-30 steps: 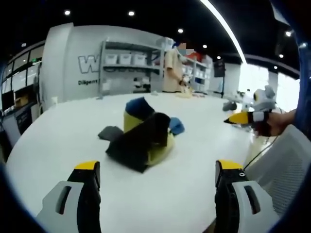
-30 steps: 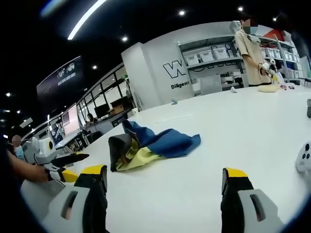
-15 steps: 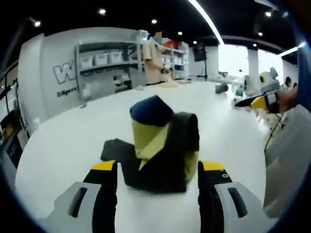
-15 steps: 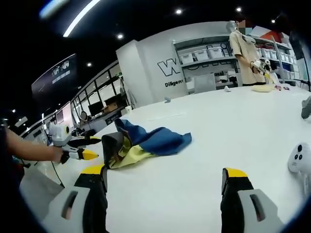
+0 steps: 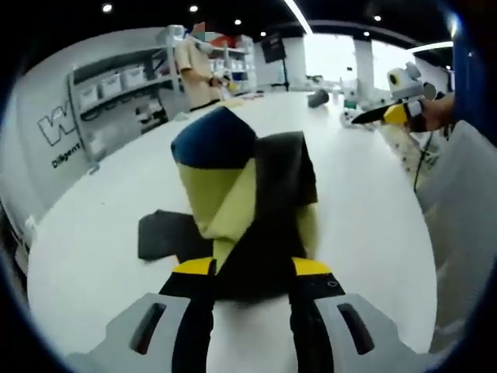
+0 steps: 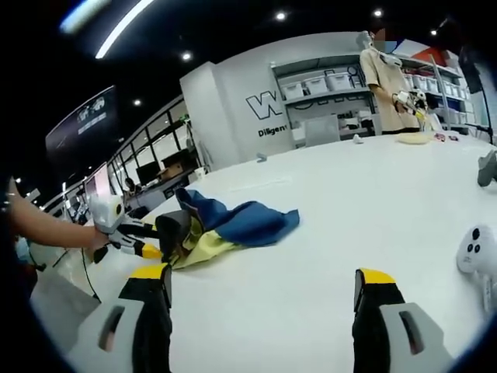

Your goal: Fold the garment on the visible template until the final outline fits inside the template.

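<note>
A crumpled garment (image 5: 256,202) in black, yellow and blue lies bunched on the white table (image 5: 93,210). My left gripper (image 5: 252,268) is right at its near black edge. The jaws are narrowed, with one on each side of the black cloth, and a gap still shows between them. In the right gripper view the same garment (image 6: 233,225) lies to the left, with the left gripper (image 6: 151,239) at its left end, held by a hand. My right gripper (image 6: 262,280) hovers open over bare table with nothing between its jaws. It also appears far right as the right gripper (image 5: 388,115).
A person in beige (image 6: 384,78) stands at the far table edge before shelves of bins (image 6: 326,85). A small white device (image 6: 475,249) and a dark object (image 6: 488,167) sit at the right. The table's near edge runs close on the left gripper's right (image 5: 423,233).
My left gripper has moved in on the garment, and its jaws have narrowed from wide open to either side of the black edge. The right gripper has stayed open and has barely shifted.
</note>
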